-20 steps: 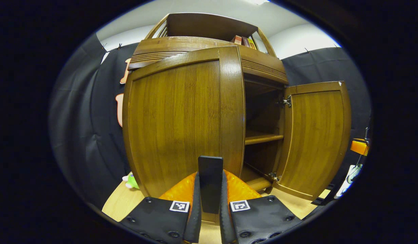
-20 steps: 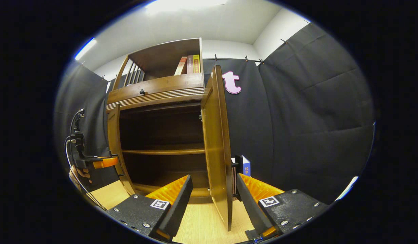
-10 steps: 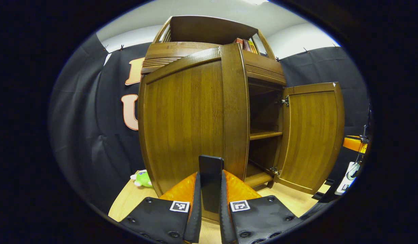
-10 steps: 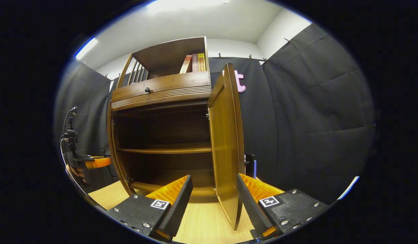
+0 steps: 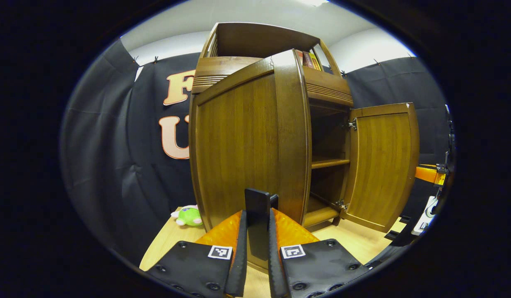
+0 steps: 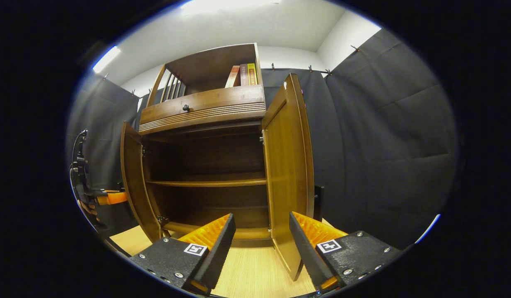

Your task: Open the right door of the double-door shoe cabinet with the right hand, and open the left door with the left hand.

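The left gripper (image 5: 257, 248) was clamped on the black handle (image 5: 257, 225) of the left door (image 5: 247, 145), which filled twelve o'clock, swung well out. The right gripper (image 6: 261, 244) stood with fingers apart, holding nothing — the right door (image 6: 286, 165) at one o'clock hung wide open beside it. Judged step: finishing the left door's swing. Next would be letting go of the handle. Both grippers pointed level at the cabinet (image 6: 206, 107).
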`<state>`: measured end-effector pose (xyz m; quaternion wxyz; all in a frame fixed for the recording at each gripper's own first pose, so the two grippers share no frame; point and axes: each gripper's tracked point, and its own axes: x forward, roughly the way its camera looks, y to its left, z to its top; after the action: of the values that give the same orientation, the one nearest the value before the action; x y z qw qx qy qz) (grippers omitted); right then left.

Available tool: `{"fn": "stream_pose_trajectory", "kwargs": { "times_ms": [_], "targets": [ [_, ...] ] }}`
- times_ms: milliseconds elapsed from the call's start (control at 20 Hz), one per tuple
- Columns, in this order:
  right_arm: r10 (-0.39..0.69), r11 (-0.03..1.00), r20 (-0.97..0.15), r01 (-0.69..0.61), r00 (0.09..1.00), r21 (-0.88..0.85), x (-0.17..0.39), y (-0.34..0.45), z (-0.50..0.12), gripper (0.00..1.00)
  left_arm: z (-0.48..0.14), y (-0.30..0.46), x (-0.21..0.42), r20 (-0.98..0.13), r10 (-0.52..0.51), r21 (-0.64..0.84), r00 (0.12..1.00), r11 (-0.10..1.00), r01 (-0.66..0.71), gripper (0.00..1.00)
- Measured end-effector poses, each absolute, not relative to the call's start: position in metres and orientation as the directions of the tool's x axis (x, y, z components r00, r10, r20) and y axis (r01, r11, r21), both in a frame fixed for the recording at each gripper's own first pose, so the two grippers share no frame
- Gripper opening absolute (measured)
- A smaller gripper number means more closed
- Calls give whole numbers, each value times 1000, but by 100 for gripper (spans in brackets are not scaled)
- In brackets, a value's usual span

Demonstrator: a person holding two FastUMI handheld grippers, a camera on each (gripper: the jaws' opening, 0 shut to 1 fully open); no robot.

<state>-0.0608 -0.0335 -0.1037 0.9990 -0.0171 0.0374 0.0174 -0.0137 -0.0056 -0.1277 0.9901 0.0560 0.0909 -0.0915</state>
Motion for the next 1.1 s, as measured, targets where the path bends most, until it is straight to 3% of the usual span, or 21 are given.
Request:
{"fn": "stream_pose_trajectory", "kwargs": {
  "times_ms": [100,1100],
  "targets": [
    [38,999,-76,-40,996,-32,-60,-32,-105,81,-126,3,-17,-188,-160,93,969,979,180,22],
    [106,994,-93,-109,990,-24,-48,10,-114,81,-124,106,-36,-174,21,127,985,992,1,15]
  ]
}}
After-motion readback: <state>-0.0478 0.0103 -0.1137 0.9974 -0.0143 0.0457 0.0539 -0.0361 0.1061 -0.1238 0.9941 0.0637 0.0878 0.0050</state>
